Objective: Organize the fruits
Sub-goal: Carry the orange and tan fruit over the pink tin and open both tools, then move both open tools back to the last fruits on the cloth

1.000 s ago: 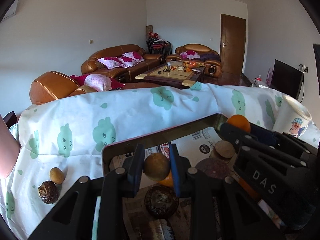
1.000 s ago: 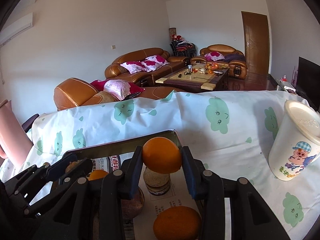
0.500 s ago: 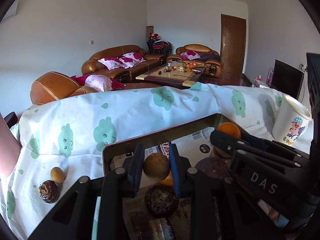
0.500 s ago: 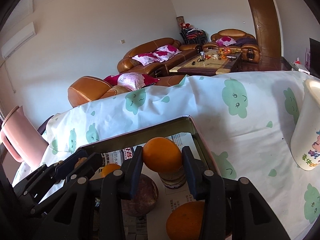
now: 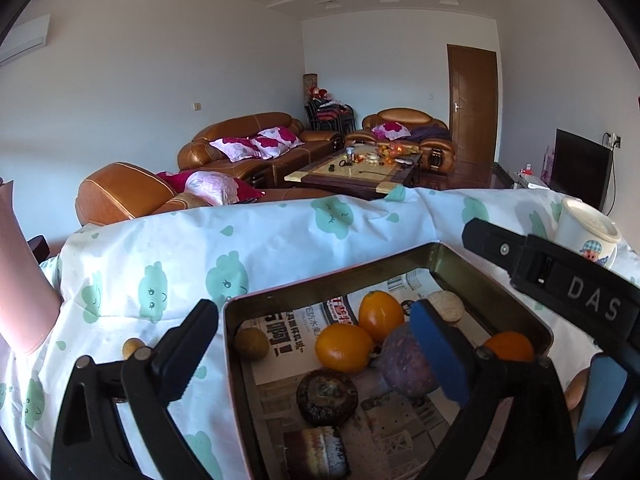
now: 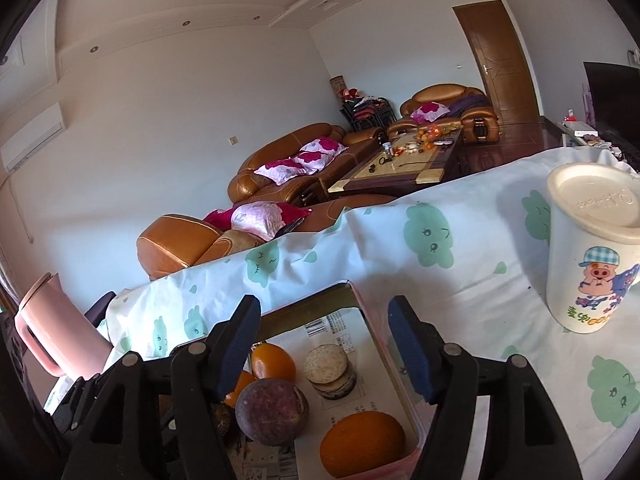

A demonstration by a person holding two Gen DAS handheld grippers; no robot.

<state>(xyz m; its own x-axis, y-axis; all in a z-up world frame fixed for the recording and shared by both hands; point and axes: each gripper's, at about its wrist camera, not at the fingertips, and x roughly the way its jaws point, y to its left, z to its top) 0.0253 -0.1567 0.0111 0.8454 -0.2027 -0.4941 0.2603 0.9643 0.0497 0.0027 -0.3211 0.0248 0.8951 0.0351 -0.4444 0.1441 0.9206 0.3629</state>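
Orange fruit now in tray; we have just opened both jaws, both empty; brown fruit dropped too.

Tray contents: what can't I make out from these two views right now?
- Left wrist view: the right gripper covers the tray's right corner.
- Right wrist view: the tray's left half sits behind the left gripper's finger.
- Small brown fruit on the cloth: half hidden by the left finger.
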